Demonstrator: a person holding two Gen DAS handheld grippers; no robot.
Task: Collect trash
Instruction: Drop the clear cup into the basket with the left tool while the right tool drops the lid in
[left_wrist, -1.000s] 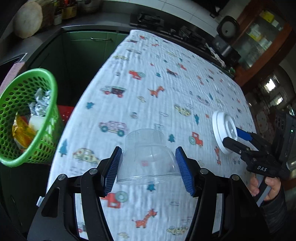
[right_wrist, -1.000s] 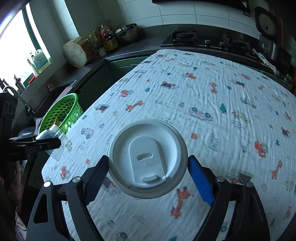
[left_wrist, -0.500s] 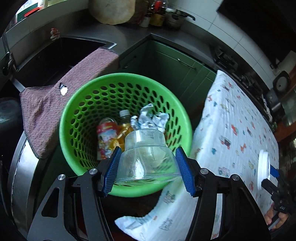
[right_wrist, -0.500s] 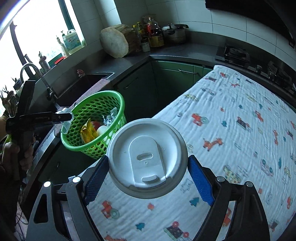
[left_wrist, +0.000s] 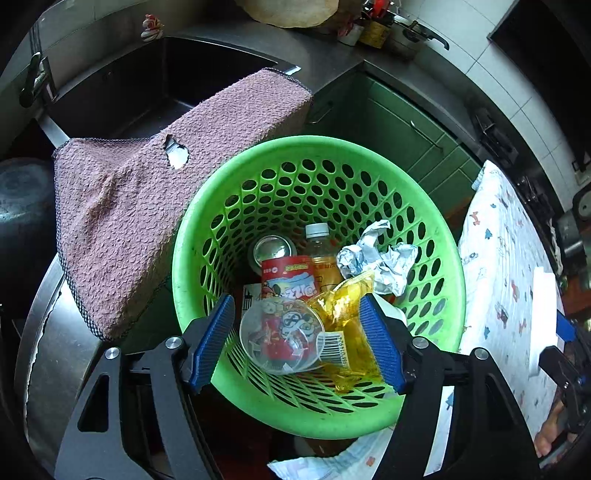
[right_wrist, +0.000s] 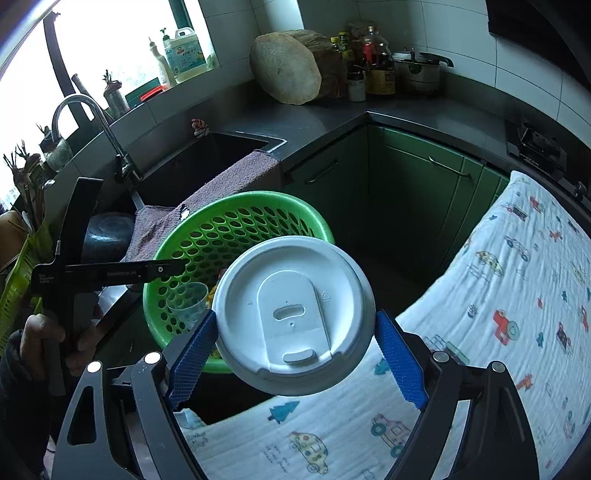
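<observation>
Since a second ago you have swung both grippers off the worktop (right_wrist: 480, 332) toward the basket (left_wrist: 317, 155), and the cup (left_wrist: 282, 338) has left your left gripper (left_wrist: 295, 343). That gripper's jaws are opening, pads well clear of the cup on both sides. The cup now lies tilted in the basket, mouth toward the camera, on top of a red wrapper (left_wrist: 290, 280) and touching a yellow packet (left_wrist: 343, 310) at its 3 o'clock. Crumpled paper (left_wrist: 380, 258) sits at 1 o'clock from the cup, a bottle (left_wrist: 319, 243) at 12, a can (left_wrist: 271, 249) just left of the bottle. A pink towel (left_wrist: 147, 214) drapes over the sink edge at the basket's 10 o'clock, touching its rim.

Your right gripper (right_wrist: 295, 339) is clamped on the white lid (right_wrist: 291, 314), both pads pressing its rim. In the right view the lid hangs in front of the basket's 4 o'clock side, above the worktop's edge.
</observation>
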